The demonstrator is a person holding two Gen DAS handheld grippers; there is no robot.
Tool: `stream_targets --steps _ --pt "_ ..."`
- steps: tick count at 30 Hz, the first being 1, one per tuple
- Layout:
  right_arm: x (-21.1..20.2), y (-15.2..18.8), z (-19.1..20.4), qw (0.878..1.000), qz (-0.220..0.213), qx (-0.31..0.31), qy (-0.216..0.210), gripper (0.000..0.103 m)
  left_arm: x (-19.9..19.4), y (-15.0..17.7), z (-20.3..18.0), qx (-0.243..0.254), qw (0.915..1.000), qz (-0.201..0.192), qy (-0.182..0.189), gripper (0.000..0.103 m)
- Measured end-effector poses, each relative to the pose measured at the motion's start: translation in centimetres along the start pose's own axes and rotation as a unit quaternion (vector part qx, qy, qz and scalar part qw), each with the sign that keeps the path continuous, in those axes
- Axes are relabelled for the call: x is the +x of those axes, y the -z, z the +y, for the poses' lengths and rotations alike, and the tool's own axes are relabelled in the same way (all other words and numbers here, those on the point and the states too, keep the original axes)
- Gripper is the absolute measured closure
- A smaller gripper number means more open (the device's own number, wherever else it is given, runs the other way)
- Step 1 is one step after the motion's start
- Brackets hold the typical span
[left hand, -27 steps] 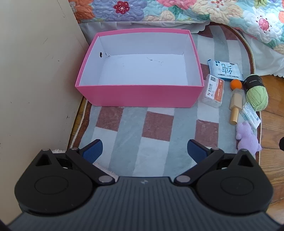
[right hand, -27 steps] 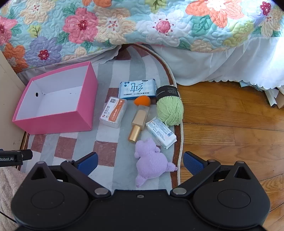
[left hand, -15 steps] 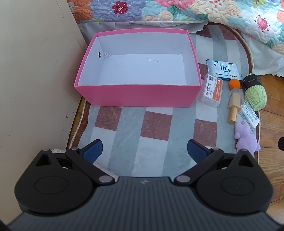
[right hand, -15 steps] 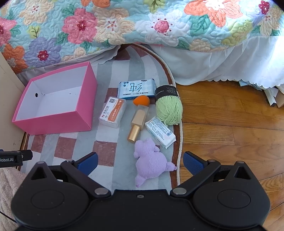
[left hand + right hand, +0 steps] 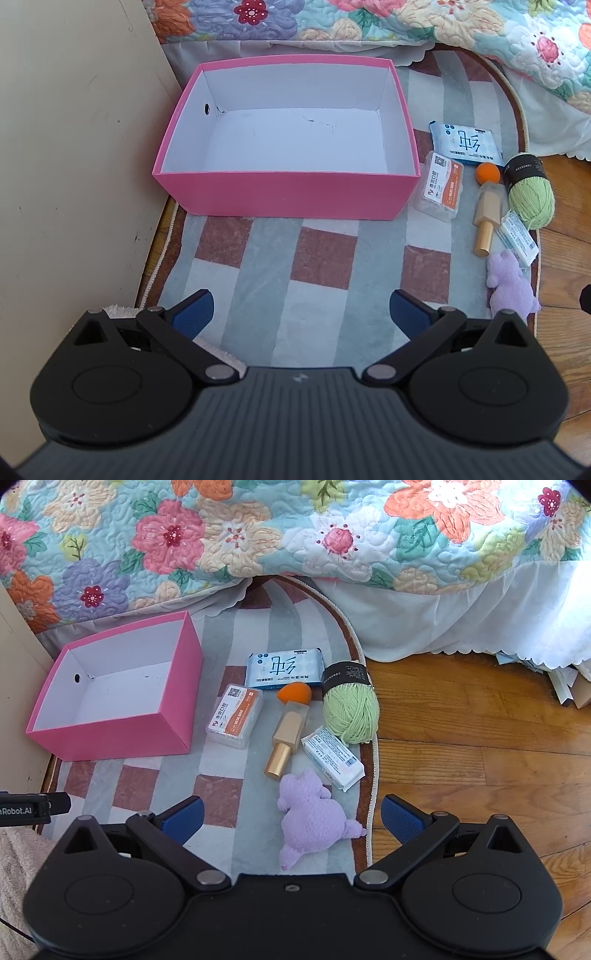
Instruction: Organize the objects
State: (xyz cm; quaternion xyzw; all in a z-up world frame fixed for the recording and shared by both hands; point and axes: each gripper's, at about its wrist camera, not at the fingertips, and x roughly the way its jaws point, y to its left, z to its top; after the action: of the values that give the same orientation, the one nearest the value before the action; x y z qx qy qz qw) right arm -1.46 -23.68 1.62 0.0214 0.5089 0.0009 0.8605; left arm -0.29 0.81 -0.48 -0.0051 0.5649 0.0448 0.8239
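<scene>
My left camera looks down and forward at the pink box [image 5: 288, 192], quite near. My right camera sits farther right, over the purple plush [image 5: 314, 819]. Both see the box, the rug [image 5: 229, 834] and the bed quilt [image 5: 295, 528].

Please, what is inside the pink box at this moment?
Nothing lies in the pink box: the white floor and the inner walls show bare, with one small hole in the left wall. Only a strip behind the near wall is hidden.

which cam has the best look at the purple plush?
Right wrist: the purple plush lies whole and large on the rug between the open jaws of the right gripper. Left wrist shows it small and distorted near the right edge.
</scene>
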Motion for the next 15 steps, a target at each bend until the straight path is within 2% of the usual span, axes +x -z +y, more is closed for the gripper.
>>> stream_targets --steps 15 --pt "-0.07 0.13 0.10 1.000 -0.002 0.000 0.000 0.000 0.24 -0.13 0.18 -0.009 0.9999 0.006 0.002 0.000"
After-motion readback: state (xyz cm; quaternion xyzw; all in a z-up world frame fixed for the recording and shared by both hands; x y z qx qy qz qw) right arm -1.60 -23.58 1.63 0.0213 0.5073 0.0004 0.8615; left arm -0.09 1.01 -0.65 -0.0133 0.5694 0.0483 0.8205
